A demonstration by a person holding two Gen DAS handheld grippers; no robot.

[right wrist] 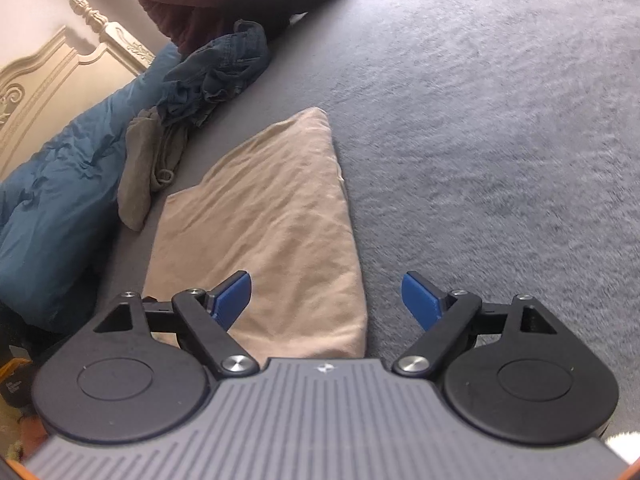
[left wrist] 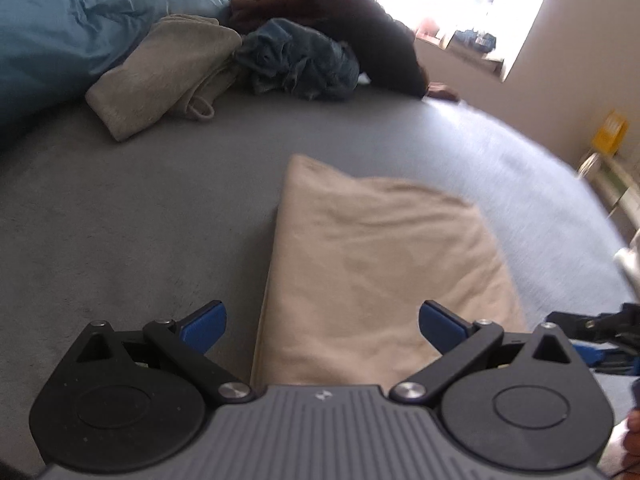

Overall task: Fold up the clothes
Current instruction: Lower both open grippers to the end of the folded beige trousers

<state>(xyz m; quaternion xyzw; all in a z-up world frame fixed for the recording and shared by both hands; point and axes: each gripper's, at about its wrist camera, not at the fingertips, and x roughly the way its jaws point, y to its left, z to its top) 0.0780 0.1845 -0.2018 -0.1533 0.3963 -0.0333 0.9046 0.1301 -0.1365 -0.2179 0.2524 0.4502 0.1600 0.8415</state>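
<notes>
Lying folded, the beige cloth (left wrist: 372, 276) (right wrist: 272, 220) is running lengthwise away from both grippers (left wrist: 322, 322) (right wrist: 326, 296), jaws apart.
Only the right view is showing the headboard (right wrist: 60, 76).

The beige cloth's (left wrist: 372, 264) near end is hidden behind the claw body; beyond it, the person (left wrist: 320, 12) is cut off above.

Matt beige cloth garment (left wrist: 372, 272), fuzzy blanket (right wrist: 500, 120)
</notes>
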